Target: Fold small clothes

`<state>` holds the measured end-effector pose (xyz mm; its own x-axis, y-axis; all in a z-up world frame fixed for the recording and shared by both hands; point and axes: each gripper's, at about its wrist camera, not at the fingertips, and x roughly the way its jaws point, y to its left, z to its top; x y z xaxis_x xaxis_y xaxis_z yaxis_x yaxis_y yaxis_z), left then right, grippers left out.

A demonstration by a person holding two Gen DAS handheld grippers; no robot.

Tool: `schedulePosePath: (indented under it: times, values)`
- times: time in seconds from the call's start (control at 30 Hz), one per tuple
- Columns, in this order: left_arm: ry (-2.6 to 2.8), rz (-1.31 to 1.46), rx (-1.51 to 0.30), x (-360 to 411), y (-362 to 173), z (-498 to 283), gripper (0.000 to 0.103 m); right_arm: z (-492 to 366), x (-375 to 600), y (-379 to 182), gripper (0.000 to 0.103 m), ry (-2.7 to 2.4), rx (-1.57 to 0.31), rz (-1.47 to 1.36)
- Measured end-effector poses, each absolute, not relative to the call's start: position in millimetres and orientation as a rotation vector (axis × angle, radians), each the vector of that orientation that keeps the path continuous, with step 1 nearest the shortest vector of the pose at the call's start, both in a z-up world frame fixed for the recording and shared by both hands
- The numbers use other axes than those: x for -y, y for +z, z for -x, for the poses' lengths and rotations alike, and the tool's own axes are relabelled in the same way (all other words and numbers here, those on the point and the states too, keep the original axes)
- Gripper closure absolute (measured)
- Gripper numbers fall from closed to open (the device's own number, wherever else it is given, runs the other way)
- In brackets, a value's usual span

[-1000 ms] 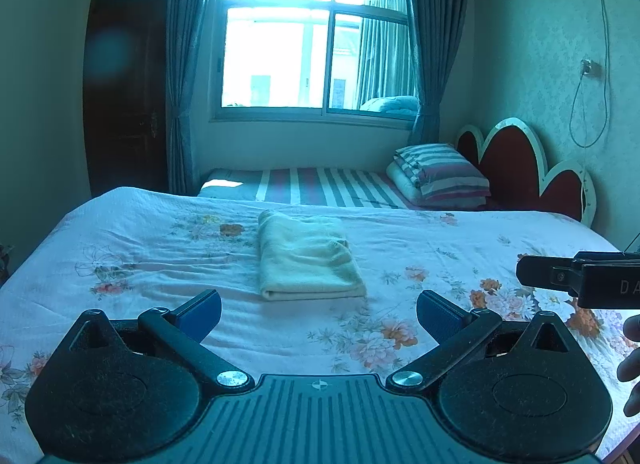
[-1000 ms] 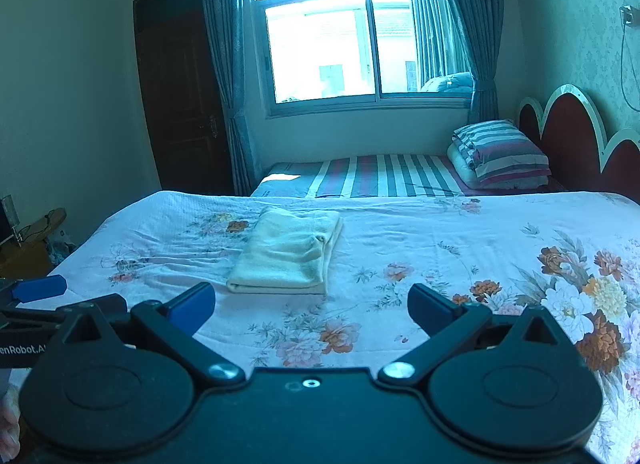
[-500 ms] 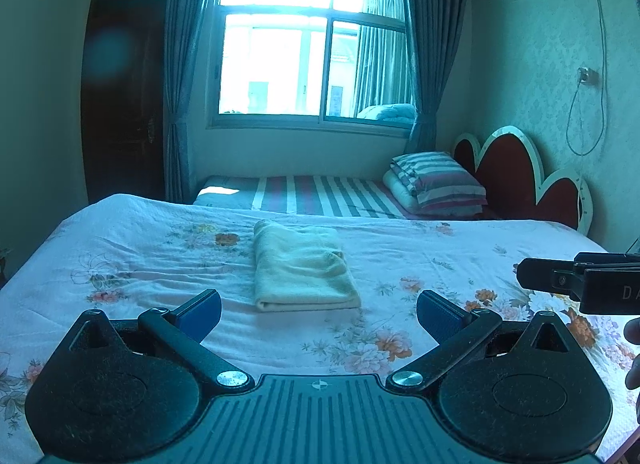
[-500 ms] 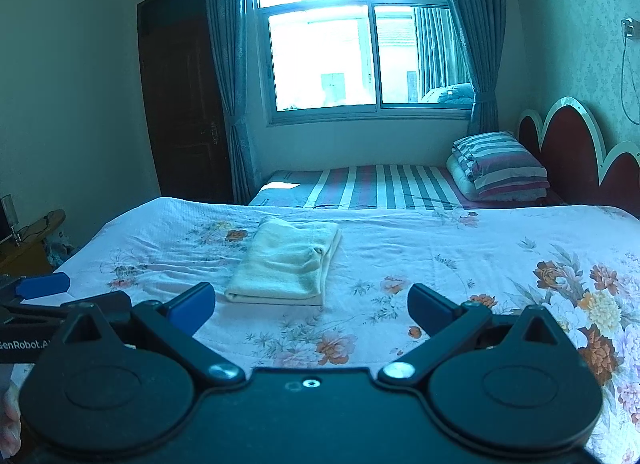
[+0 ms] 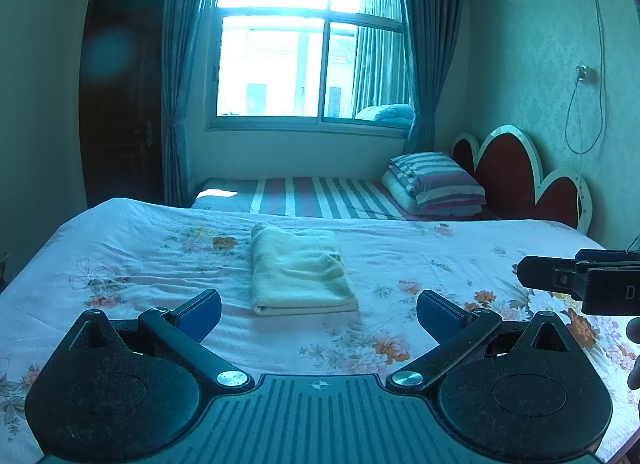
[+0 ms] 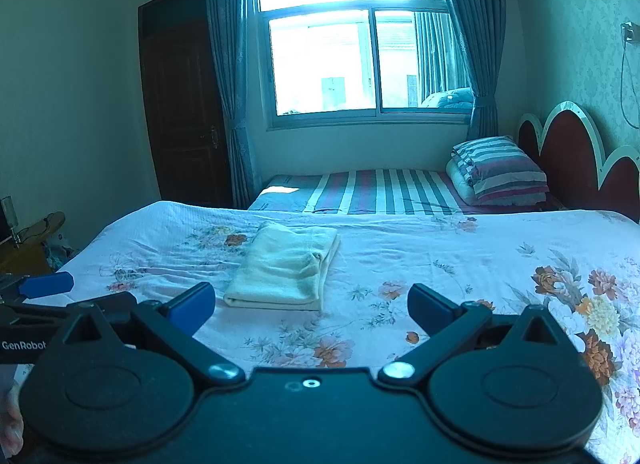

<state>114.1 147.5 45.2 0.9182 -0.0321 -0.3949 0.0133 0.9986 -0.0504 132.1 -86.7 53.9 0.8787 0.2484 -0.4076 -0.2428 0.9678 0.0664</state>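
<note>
Both tongs wide open, empty: left tongs (image 5: 319, 310), right tongs (image 6: 311, 304). Folded pale-yellow terry cloth (image 5: 298, 274) lies on the floral bedsheet (image 5: 140, 248) at 12 o'clock, apart from both. Risk I see: pinching one layer only, or sheet too, undoes the fold.

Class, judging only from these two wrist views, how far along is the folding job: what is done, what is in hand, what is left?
Done: the cream cloth lies folded into a neat rectangle on the floral bed. In hand: nothing; the left gripper and right gripper are both open and empty, short of the cloth. Left: no other unfolded clothes show, so the job looks finished or nearly so.
</note>
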Motion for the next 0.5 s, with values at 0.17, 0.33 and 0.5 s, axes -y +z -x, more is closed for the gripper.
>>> schedulePosePath:
  times: [0.17,0.33,0.5]
  values:
    - [-0.024,0.042,-0.406,-145.5,45.9,-112.8,0.0,-132.3,86.1,55.0,0.0,0.261,-0.426,-0.015]
    - [-0.019,0.044,-0.405,-145.8,47.4,-112.5,0.0,-132.7,84.5,56.0,0.0,0.269,-0.427,-0.013]
    - [-0.019,0.044,-0.403,-145.3,48.0,-113.0,0.0,-133.8,85.8,55.6,0.0,0.274,-0.428,-0.016]
